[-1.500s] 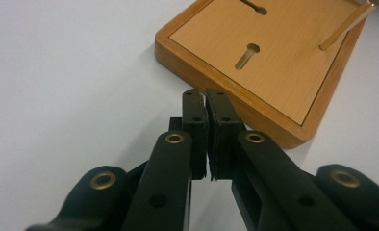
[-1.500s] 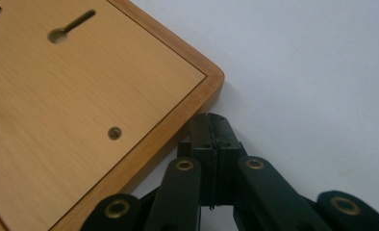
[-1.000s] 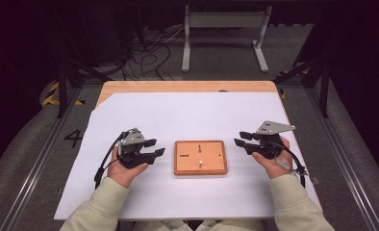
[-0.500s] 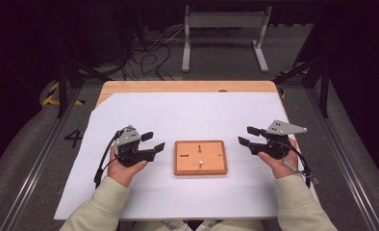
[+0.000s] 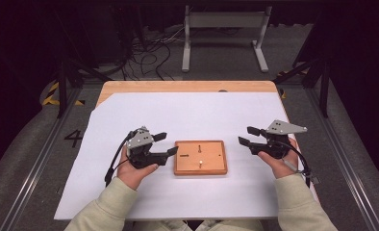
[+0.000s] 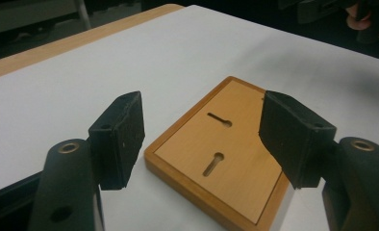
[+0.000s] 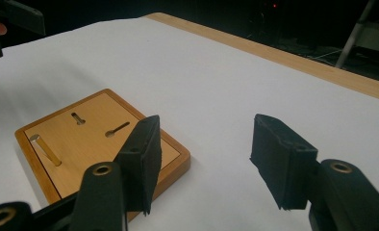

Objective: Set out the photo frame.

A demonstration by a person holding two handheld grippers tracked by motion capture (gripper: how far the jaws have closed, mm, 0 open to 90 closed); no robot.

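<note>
Near the front edge of the white-covered surface (image 5: 187, 115), about midway between its left and right edges, lies the flat square wooden board (image 5: 200, 157) with a raised rim and two keyhole-shaped slots cut into its face. We see a small pale wooden peg (image 5: 201, 163) standing upright in it toward the front, and in the right gripper view that peg (image 7: 47, 150) rises from the board's near part, apart from both slots.

Our left tool (image 5: 162, 144) hangs just beside the board's left edge with its jaws spread wide and nothing between them; in the left gripper view the board (image 6: 226, 149) sits framed between those jaws. Our right tool (image 5: 249, 135) hovers near the board's right edge, clear of it, jaws likewise parted and empty.

We judge the work to be barely begun: neither tool grips anything, and the board lies flat and square on the surface. What is left, as far as we can tell, is everything that matters, namely closing in on the board or its peg, taking hold, and doing whatever handling follows.
</note>
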